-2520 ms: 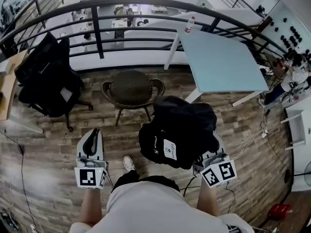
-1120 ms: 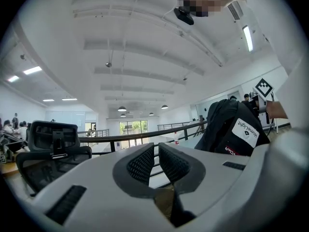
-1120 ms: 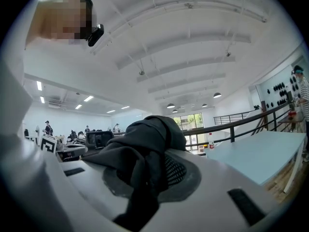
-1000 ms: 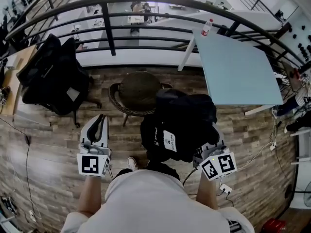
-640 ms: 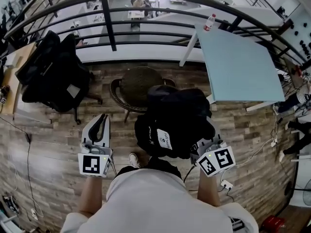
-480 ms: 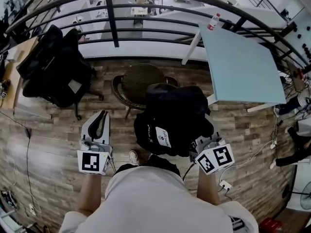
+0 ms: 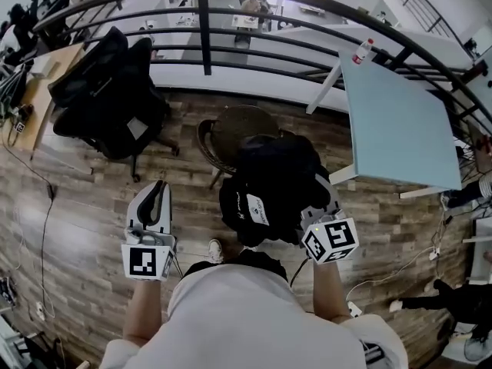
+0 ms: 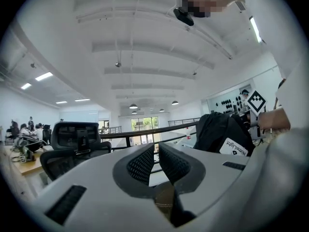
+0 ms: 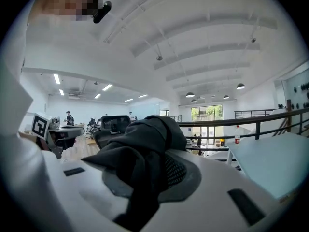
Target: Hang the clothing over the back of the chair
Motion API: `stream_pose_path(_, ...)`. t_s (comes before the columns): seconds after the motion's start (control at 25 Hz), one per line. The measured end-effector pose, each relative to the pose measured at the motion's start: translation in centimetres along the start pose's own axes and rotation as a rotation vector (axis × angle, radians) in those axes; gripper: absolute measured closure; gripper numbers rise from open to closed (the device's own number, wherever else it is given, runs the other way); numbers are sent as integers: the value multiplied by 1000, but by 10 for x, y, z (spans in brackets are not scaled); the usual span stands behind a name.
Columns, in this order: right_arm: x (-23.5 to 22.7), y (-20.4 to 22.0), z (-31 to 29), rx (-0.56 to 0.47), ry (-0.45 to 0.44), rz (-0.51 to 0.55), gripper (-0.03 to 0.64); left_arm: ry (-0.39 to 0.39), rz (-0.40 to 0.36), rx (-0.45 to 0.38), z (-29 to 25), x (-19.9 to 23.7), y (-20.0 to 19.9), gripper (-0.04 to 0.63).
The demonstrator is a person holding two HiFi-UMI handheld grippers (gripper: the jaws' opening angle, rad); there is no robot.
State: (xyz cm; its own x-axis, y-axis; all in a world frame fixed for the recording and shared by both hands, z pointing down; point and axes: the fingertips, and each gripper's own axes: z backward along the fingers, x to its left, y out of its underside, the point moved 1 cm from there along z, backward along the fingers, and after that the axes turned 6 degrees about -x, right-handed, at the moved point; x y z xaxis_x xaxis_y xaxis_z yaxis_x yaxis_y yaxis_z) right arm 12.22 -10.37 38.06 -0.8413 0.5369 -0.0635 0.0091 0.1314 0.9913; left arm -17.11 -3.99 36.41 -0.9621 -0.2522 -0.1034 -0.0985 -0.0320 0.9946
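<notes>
Wood-plank flooring (image 7: 84, 206) runs under us on a mezzanine edged by a black railing (image 7: 204, 29). Closest to us, our left hand-held gripper (image 7: 156, 191) is held out over the planks. Its jaws are drawn together with only a sliver of light between the mesh pads, and nothing is in them. Our shoe (image 7: 216, 250) shows on the floor between the two arms.

Our right hand-held gripper (image 9: 154, 173) is clamped on the black clothing (image 7: 273, 183). The dark fabric is pinched between its pads and bunches up over them in the right gripper view. From the head view the garment hangs in a bulky heap just ahead of that gripper, with a white label (image 7: 257, 208) facing us on its left side.

Just beyond it stands the round brown chair (image 7: 231, 129). The clothing covers the chair's near right edge in the head view, and we cannot tell whether it touches. To the right is a pale blue table (image 7: 396, 129) with a bottle (image 7: 361, 51) at its far corner. Off to the left, well apart, a black office chair (image 7: 108, 91) is draped in dark garments.
</notes>
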Motion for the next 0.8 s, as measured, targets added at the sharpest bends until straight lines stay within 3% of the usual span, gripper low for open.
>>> stream_pose_path(0.32, -2, 55, -49, 101, -63, 17, 534, -58, 8, 62, 18, 5, 20, 546)
stream_pose_path(0.6, 17, 91, -30, 180, -116, 29, 534, -114, 15, 111, 25, 1, 33, 546)
stream_pose_path(0.8, 10, 118, -73, 202, -167, 24, 534, -152, 18, 164, 32, -3, 47, 546)
